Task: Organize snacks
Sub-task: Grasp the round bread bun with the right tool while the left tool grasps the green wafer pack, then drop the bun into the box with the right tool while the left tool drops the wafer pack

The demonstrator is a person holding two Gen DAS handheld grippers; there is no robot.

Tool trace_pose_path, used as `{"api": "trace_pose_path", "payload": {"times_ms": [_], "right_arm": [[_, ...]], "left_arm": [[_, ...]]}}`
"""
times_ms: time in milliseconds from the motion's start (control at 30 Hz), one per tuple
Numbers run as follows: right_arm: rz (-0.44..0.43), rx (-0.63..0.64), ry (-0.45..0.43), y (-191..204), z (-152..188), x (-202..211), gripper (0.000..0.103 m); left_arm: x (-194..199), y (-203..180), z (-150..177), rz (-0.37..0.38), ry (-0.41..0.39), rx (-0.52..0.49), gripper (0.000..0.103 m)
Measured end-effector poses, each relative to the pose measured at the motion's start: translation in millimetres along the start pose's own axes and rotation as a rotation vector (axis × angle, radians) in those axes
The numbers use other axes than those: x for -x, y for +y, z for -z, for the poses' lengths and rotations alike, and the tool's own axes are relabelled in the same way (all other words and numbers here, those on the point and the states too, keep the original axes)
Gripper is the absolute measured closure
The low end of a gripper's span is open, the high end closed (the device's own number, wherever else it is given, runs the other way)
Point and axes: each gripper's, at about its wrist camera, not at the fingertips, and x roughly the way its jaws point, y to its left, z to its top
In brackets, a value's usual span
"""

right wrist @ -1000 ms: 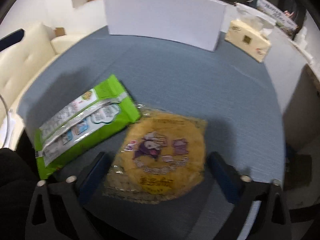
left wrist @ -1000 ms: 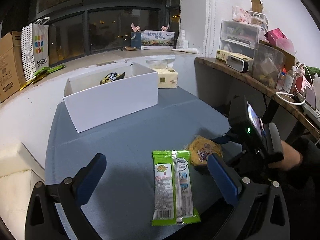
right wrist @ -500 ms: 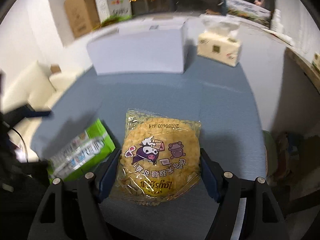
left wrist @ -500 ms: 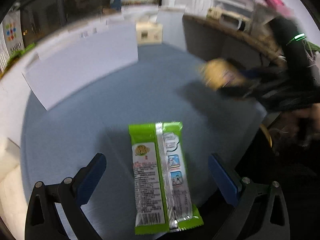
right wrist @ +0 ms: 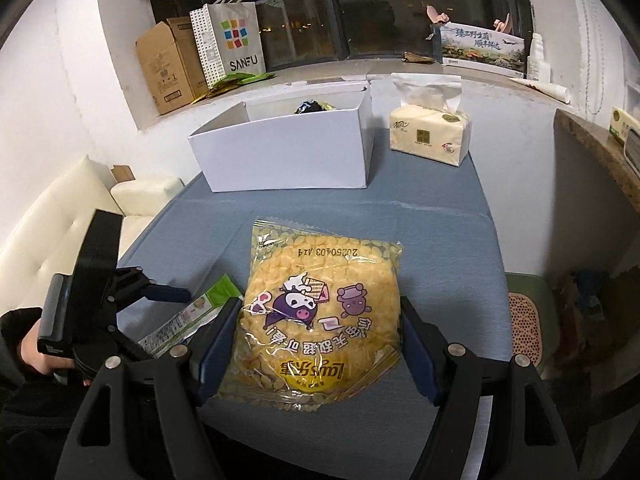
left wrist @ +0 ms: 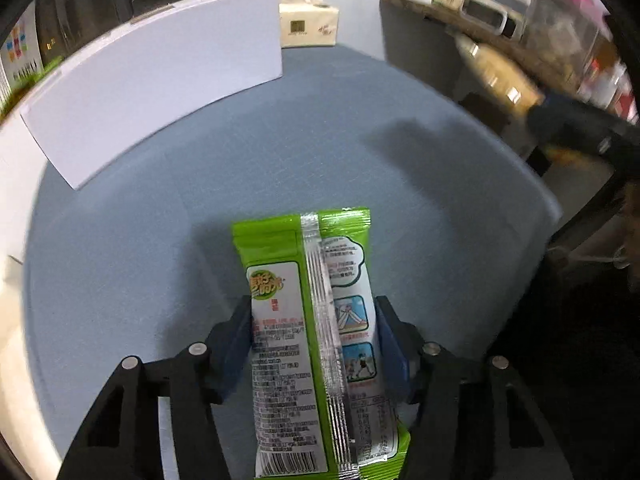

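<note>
My left gripper (left wrist: pixel 312 340) is shut on a long green snack packet (left wrist: pixel 308 320), which lies lengthwise between the jaws over the blue table (left wrist: pixel 320 152). My right gripper (right wrist: pixel 320 340) is shut on a round yellow snack packet (right wrist: pixel 320 312) with a purple cartoon print and holds it above the table (right wrist: pixel 440 208). That packet (left wrist: pixel 496 76) appears blurred at the right of the left wrist view. The left gripper (right wrist: pixel 160 296) and the green packet (right wrist: pixel 188 316) show at the lower left of the right wrist view. A white open box (right wrist: pixel 288 148) stands behind, with a dark snack (right wrist: pixel 310 107) inside.
A tissue pack (right wrist: pixel 430 136) sits right of the box. A cardboard box (right wrist: pixel 168 64) and a SANFU bag (right wrist: pixel 232 40) stand on the window ledge. A cream sofa (right wrist: pixel 60 208) is to the left. A cluttered shelf (left wrist: pixel 520 28) runs along the right.
My left gripper has closed on the green packet. My right gripper has lifted the yellow packet higher off the table and toward the box.
</note>
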Motion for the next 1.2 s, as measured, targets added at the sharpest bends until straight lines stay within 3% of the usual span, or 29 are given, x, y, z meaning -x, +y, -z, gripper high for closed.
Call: {"api": "trace_pose_path", "payload": {"times_ms": [133, 333, 467, 600, 800, 1033, 1100, 1200], "right_arm": [[-0.006, 0.012, 0.004, 3.1, 0.2, -2.0, 0.025], [-0.036, -0.006, -0.021, 4.8, -7.7, -3.6, 0.025], [-0.093, -0.038, -0.051, 5.0, -34.2, -10.7, 0.025], [-0.169, -0.062, -0.113, 5.7, -84.9, -20.2, 0.025], [-0.215, -0.083, -0.154, 12.0, -185.2, -65.0, 0.025], [-0.198, -0.122, -0.127, 11.3, -265.8, -121.3, 0.025], [-0.203, -0.120, -0.102, 14.2, -278.9, -136.4, 0.025], [-0.178, -0.114, -0.073, 18.6, -289.1, -155.9, 0.024]], "left_arm": [[20.3, 7.7, 2.0, -0.007, -0.089, 0.025, 0.043], [86.1, 41.9, -9.7, 0.007, -0.334, 0.143, 0.043], [124.2, 89.9, -40.6, 0.027, -0.487, 0.248, 0.043], [142.8, 148.1, -99.5, 0.028, -0.594, 0.323, 0.043], [112.7, 213.5, -187.5, -0.019, -0.558, 0.389, 0.043], [67.1, 243.8, -221.9, -0.093, -0.470, 0.399, 0.043], [56.2, 246.4, -226.3, -0.095, -0.449, 0.389, 0.035], [40.0, 255.6, -225.4, -0.113, -0.362, 0.400, 0.003]]}}
